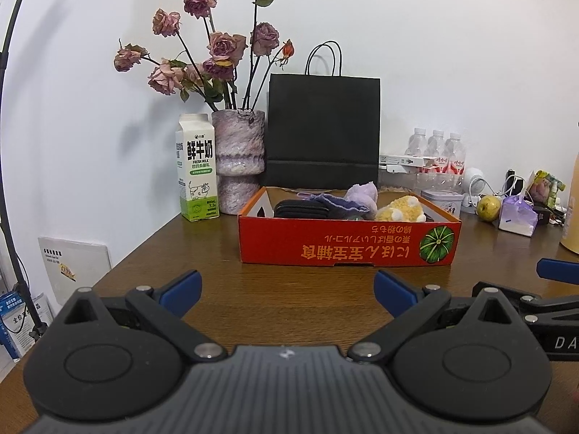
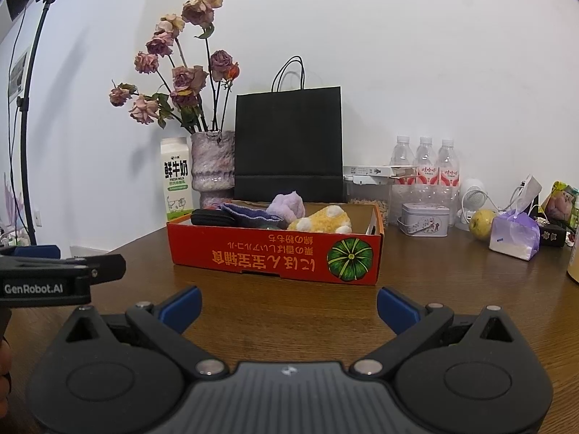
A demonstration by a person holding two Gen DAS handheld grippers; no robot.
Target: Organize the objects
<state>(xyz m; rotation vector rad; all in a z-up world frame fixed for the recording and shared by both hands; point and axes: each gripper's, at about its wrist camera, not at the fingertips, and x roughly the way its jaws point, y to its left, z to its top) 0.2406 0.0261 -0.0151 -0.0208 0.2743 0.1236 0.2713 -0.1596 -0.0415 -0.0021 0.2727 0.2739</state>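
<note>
Low in both frames, the left gripper (image 1: 287,291) and right gripper (image 2: 289,305) hover spread wide, gripping nothing, above the wooden table (image 1: 217,289).
At mid-frame beyond them sits the red box (image 1: 347,244), holding a black pouch (image 1: 298,208), purple cloth (image 1: 340,204) and yellow plush (image 1: 400,208).

A shallow red box (image 1: 347,242) sits open-topped on the brown wooden surface (image 1: 289,289), its long side facing the cameras. That side carries orange lettering printed upside down and a green pumpkin picture at its right end. Inside, from left to right, lie a black pouch (image 1: 298,208), a dark purple knitted cloth (image 1: 342,204) draped partly over it, a pale lilac plush (image 1: 362,193) behind, and a yellow plush (image 1: 400,209) with white spots leaning toward the right. The items touch one another and rise above the rim. Something dark, perhaps another item, shows beside the yellow plush.
</note>
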